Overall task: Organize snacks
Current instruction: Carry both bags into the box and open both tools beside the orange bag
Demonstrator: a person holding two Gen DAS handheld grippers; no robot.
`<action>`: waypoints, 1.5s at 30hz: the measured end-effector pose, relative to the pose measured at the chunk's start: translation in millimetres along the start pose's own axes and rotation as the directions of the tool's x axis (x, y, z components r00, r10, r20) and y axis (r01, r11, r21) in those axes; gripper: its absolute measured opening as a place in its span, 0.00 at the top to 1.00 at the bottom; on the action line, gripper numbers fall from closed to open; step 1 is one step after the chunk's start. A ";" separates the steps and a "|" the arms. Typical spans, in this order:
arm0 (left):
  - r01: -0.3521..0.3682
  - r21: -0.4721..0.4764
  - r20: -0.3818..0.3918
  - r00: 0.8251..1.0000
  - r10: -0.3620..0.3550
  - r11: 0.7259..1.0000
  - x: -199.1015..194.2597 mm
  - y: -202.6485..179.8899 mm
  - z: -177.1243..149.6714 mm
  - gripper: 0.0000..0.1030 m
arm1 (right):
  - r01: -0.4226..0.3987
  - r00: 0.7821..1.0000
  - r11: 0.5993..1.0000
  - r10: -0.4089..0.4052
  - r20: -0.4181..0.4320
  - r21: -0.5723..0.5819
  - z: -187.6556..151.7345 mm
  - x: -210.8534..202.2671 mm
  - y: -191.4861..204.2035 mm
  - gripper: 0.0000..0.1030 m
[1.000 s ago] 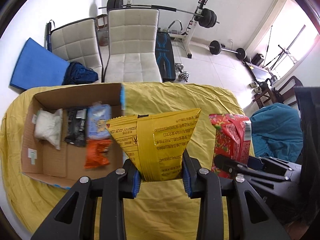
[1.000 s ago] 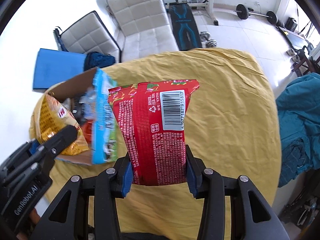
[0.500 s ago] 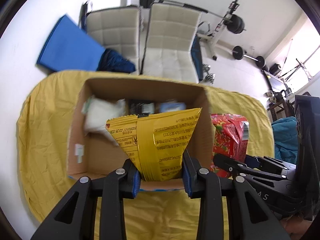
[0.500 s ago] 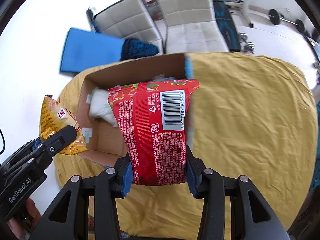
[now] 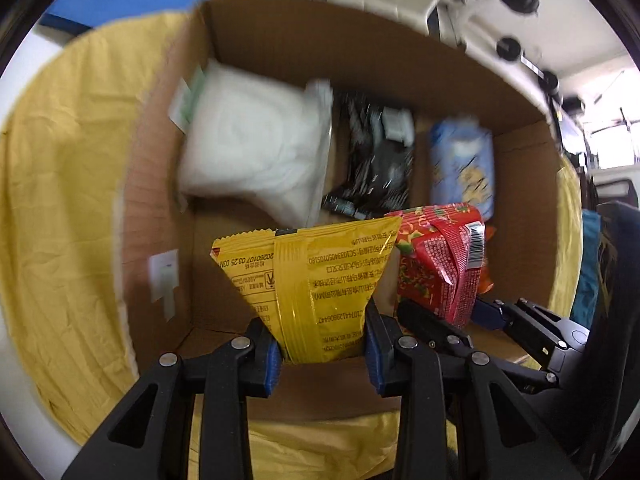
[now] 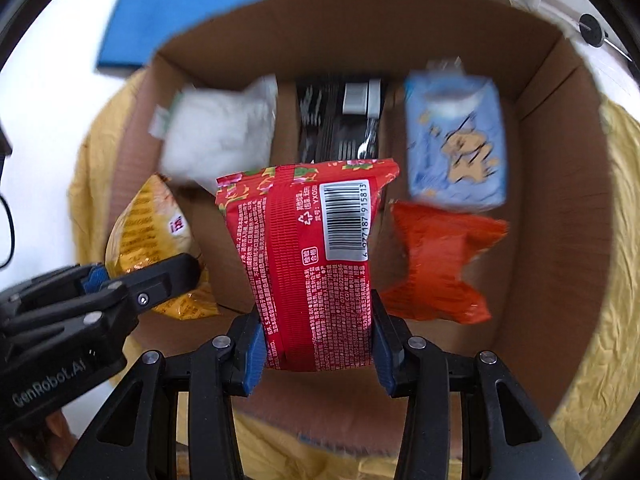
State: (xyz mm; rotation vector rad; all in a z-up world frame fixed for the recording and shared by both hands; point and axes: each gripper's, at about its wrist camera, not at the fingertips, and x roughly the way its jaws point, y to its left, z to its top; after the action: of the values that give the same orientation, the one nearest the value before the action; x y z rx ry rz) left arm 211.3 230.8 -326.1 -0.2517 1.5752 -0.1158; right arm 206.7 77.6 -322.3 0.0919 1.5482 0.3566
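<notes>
My left gripper [image 5: 324, 344] clamps the yellow bag [image 5: 316, 280]; my right gripper [image 6: 318, 344] clamps the red bag [image 6: 308, 260]. Both hang over the box [image 6: 560, 280], white pack [image 6: 220, 140] at 11 o'clock, ready for dropping in.

Low in the frame, the left gripper [image 5: 324, 354] pinches a yellow snack bag [image 5: 316, 280] over an open cardboard box [image 5: 320, 52]. Inside lie a white pouch [image 5: 256, 152], a black packet [image 5: 376, 164] and a blue packet [image 5: 462, 164]. At right, the right gripper [image 5: 460, 320] clamps a red bag [image 5: 436, 264].
</notes>
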 end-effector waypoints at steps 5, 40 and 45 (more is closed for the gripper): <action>-0.028 0.020 -0.111 0.993 0.030 0.999 42.2 8.7 6.4 0.70 | -0.007 0.998 1.000 0.008 -0.067 0.020 -2.1 38.4 0.0 0.55; -0.144 0.041 -0.057 0.988 0.146 0.989 20.1 -29.6 -13.4 0.58 | 0.077 0.992 0.995 -0.070 -0.108 0.059 4.0 46.9 1.3 0.35; -0.149 0.027 -0.017 0.989 0.149 0.989 7.6 -31.6 -26.6 0.46 | 0.096 0.992 0.994 -0.091 -0.082 0.056 -0.1 30.0 -6.4 0.22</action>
State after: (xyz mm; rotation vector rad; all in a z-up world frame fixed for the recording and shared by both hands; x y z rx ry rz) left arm 187.5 196.2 -325.6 -0.1128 1.6045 -0.0217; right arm 207.2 80.0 -352.9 0.0527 1.6361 0.2422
